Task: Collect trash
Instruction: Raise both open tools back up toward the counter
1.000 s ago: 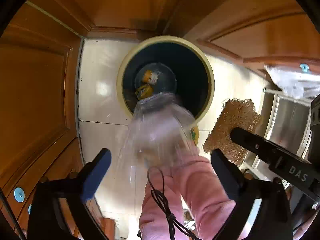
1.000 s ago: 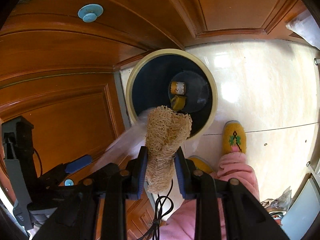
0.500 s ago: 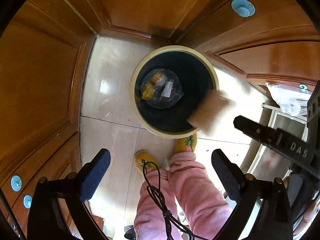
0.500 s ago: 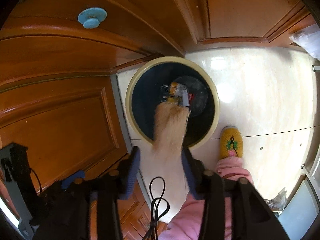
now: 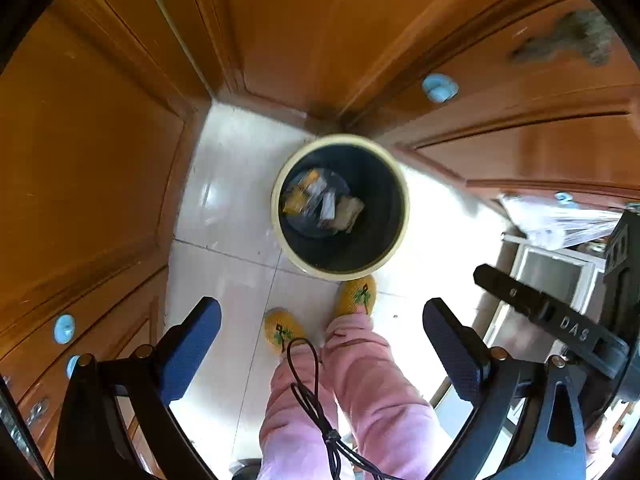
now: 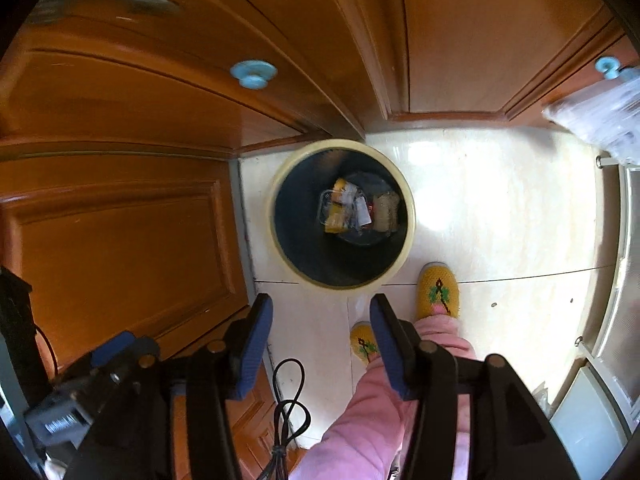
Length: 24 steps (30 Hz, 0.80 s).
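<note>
Both grippers now hang empty above the trash bin [image 5: 340,206]: the left gripper [image 5: 322,332] spread wide, the right gripper [image 6: 322,320] narrower. Since a second ago, the clear plastic wrapper [image 5: 316,200] and tan loofah sponge [image 6: 386,210] have dropped inside, lying side by side on the dark bottom.

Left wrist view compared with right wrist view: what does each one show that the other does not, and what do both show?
Only the left wrist view shows the open left tool from behind, and a black bar marked DAS at its right.

Only the right wrist view shows the open right tool from behind.

Both show the trash bin on the pale floor, holding a clear wrapper and a loofah piece, plus yellow slippers, pink trousers and wooden cabinets.
</note>
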Tool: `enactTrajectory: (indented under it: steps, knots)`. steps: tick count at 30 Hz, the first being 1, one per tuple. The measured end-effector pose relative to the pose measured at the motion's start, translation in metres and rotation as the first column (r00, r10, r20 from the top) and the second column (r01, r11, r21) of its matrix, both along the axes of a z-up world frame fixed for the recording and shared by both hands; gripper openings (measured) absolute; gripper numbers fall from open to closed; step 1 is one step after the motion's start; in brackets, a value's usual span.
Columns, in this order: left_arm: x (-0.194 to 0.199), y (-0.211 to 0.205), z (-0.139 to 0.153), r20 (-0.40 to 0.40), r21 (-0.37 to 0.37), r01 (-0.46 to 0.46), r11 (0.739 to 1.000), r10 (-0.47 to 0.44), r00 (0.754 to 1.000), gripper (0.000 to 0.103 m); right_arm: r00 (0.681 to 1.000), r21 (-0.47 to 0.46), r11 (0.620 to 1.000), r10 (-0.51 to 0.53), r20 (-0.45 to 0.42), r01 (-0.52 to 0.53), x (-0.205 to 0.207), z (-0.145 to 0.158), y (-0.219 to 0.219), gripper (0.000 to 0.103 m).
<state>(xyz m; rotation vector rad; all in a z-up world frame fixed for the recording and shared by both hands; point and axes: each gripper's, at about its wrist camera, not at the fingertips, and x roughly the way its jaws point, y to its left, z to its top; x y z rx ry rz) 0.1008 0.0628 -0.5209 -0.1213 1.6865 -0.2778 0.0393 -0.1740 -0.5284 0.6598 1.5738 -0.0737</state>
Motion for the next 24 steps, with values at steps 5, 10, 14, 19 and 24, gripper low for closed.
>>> enactTrajectory:
  steps: [5,10,14,19,24]
  knots:
    - [-0.002,0.016,0.066,0.084,-0.033,-0.047,0.998,0.050,0.995,0.100,0.998,-0.004,1.000,-0.022,0.058,0.022,-0.014,0.057,-0.002,0.051]
    - [-0.006,0.026,0.131,0.208,-0.092,-0.074,0.993,0.091,0.974,0.100,0.986,-0.035,0.999,-0.025,0.168,0.031,-0.029,0.122,-0.003,0.051]
    - [-0.010,0.022,0.178,0.316,-0.102,-0.039,0.994,0.070,0.946,0.100,0.968,-0.063,0.997,-0.029,0.250,0.046,-0.037,0.162,-0.002,0.051]
    - [-0.013,0.012,0.236,0.452,-0.111,0.017,0.994,0.035,0.892,0.100,0.938,-0.082,0.993,-0.050,0.343,0.083,-0.047,0.213,-0.005,0.051]
    - [-0.013,0.010,0.297,0.558,-0.113,0.052,0.992,0.020,0.829,0.100,0.903,-0.113,0.988,-0.046,0.426,0.104,-0.049,0.259,-0.003,0.051]
